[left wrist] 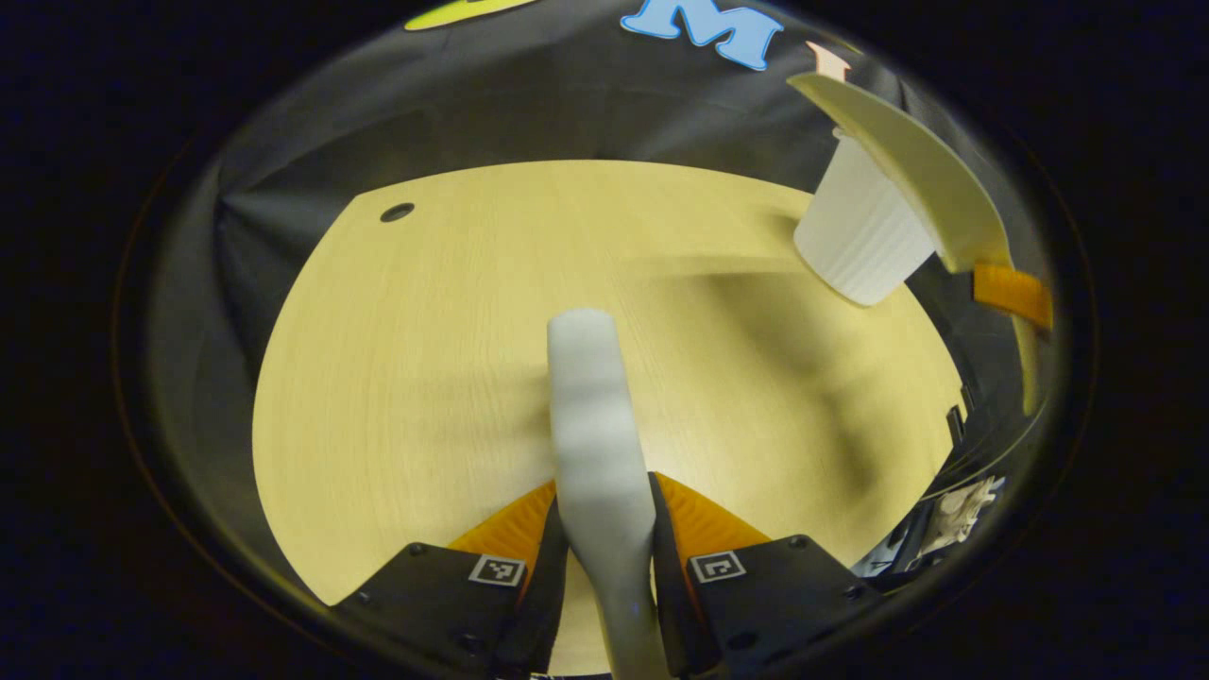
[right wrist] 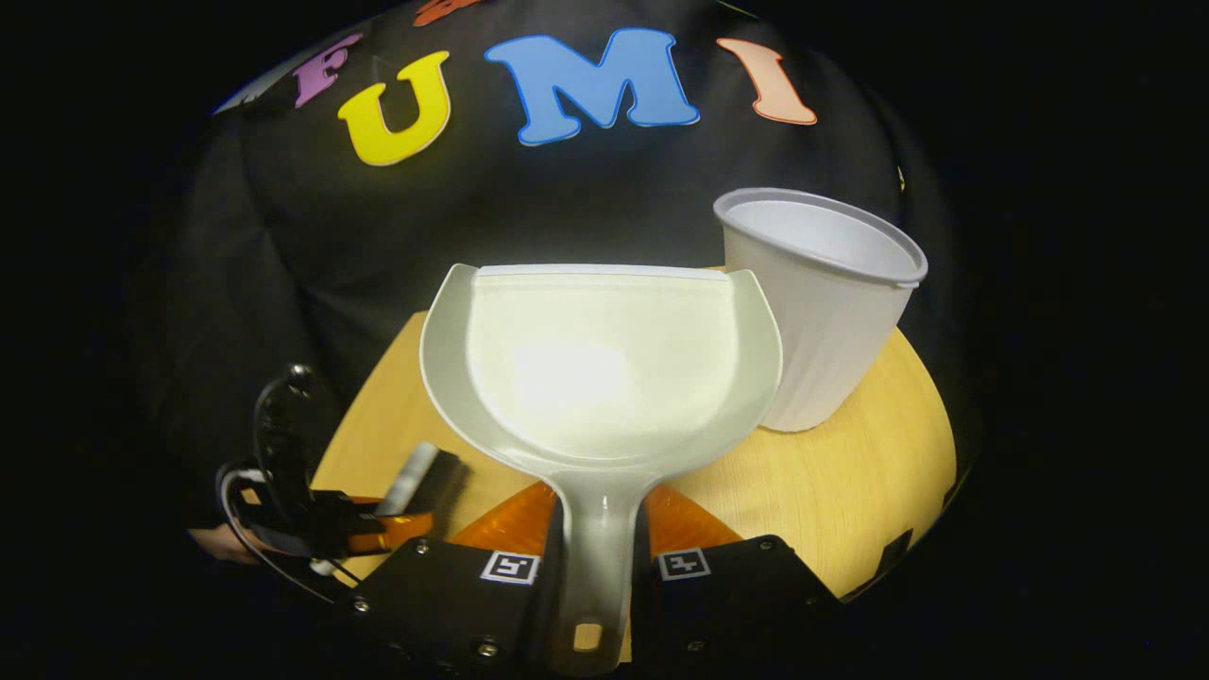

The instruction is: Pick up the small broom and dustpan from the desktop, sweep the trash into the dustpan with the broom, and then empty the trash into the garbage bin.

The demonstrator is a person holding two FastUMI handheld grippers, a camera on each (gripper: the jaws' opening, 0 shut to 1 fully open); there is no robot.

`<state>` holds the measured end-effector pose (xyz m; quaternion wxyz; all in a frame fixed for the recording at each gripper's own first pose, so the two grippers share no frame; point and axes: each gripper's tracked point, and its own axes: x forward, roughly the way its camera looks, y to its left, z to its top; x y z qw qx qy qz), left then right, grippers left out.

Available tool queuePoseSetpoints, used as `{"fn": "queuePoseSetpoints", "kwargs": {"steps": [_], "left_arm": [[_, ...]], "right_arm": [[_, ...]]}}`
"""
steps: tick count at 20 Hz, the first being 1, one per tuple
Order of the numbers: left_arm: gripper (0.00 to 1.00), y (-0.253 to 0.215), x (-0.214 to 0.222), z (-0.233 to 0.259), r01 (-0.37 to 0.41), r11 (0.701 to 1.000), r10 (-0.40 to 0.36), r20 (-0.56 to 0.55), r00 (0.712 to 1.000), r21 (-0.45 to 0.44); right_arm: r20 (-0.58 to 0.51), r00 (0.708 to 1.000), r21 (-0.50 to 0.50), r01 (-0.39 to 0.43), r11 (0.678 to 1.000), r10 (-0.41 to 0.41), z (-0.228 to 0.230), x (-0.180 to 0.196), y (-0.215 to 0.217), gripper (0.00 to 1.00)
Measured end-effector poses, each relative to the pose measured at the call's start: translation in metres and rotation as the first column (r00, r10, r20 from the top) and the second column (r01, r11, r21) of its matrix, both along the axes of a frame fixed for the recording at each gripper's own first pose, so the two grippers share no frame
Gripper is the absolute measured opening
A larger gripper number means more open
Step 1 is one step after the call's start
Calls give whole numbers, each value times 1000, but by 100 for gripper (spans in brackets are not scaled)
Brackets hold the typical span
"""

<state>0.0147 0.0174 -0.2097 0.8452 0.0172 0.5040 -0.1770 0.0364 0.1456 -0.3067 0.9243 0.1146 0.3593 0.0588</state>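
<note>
Gripping a pale grey handle, presumably the broom's (left wrist: 595,444), the left hand-held gripper (left wrist: 604,529) points forward over the counter (left wrist: 397,378), its two fingers pressed against the handle's sides at 6 o'clock in the left gripper view. The brush end cannot be seen. At 2 o'clock in that view the white ribbed garbage bin (left wrist: 864,236) stands near the counter's far edge, and the dustpan's (left wrist: 916,170) pale edge hangs tilted just above and beside it. A small dark hole (left wrist: 397,212) sits in the counter at 10 o'clock.

In the right gripper view the right hand-held gripper (right wrist: 597,557) is closed on the dustpan's (right wrist: 604,368) stem, holding the scoop raised with its hollow facing the camera; no trash is discernible in it. The bin (right wrist: 822,302) stands upright at 2 o'clock, just behind the scoop's right rim, its open mouth visible. At 8 o'clock the left hand-held gripper (right wrist: 397,505) appears low over the counter's (right wrist: 850,472) edge, with cables trailing.
</note>
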Motion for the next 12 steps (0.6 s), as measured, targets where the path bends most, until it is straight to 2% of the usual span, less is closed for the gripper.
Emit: {"fn": "queuePoseSetpoints", "kwargs": {"steps": [4, 6, 8, 12], "left_arm": [[47, 5, 6, 1, -14, 1000, 14, -5, 1000, 28], [51, 4, 9, 2, -21, 999, 21, -9, 1000, 33], [49, -2, 11, 4, -22, 999, 23, -8, 1000, 48], [51, -12, 14, 6, -30, 998, 32, -25, 999, 59]], "right_arm": [[-80, 997, -101, -14, 995, 5, -67, -14, 3, 31], [-128, 992, -124, -18, 992, 2, -91, -22, 4, 31], [-167, 986, -133, -12, 991, -11, -105, -28, 3, 31], [-230, 973, -121, 1, 993, -29, -123, -35, 4, 31]]}}
